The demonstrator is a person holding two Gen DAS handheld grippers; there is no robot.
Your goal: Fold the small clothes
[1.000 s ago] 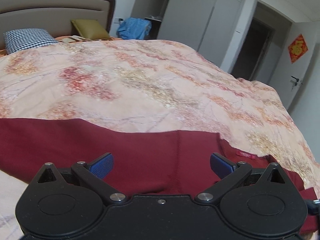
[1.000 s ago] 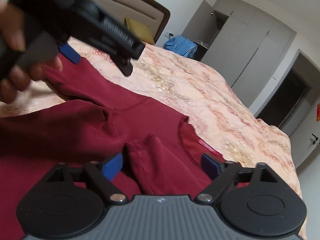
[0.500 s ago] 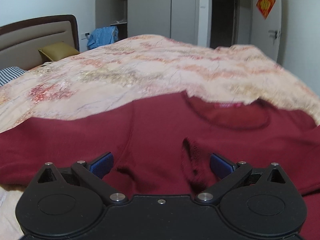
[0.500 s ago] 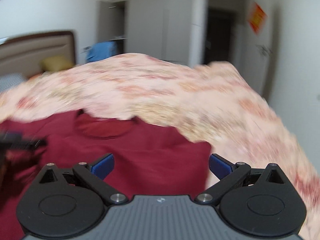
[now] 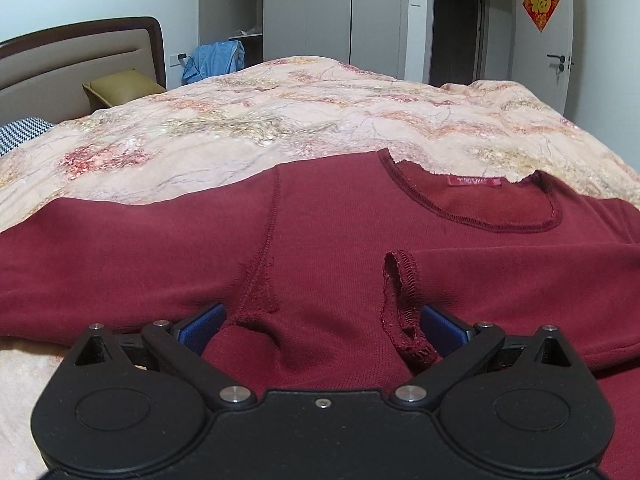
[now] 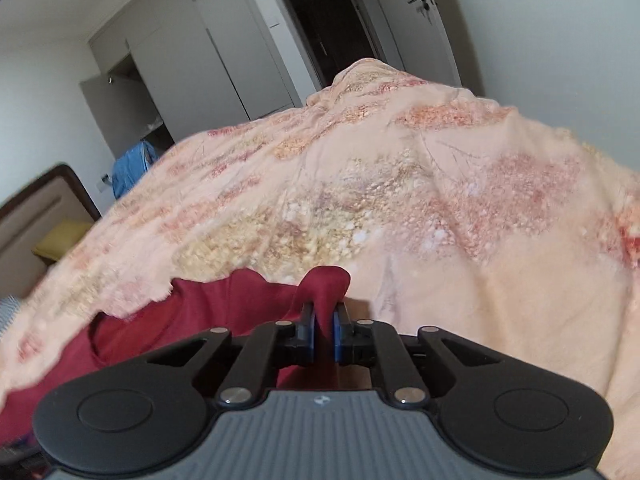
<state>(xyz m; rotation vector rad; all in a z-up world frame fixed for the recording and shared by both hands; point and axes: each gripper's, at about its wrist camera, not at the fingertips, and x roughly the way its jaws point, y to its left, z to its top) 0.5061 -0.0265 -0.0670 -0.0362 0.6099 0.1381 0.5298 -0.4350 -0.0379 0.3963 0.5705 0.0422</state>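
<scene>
A dark red long-sleeved top (image 5: 328,216) lies face up on the bed, its neckline (image 5: 476,200) toward the far side. One sleeve is folded across the chest, its cuff (image 5: 400,300) near the middle. My left gripper (image 5: 320,326) is open, low over the chest, with the cuff just inside its right finger. My right gripper (image 6: 323,330) is shut on a fold of the red top (image 6: 326,282) at the garment's edge, lifting it slightly off the bed.
The bed has a peach floral quilt (image 5: 304,116). A yellow pillow (image 5: 120,88) and a checked pillow (image 5: 20,132) lie by the headboard (image 5: 80,60). A blue garment (image 5: 214,58) hangs by the wardrobe (image 5: 336,12). A door (image 5: 538,20) is at the right.
My right gripper has closed on the edge of the red top. My left gripper has swung to face the top's chest and folded sleeve, staying open.
</scene>
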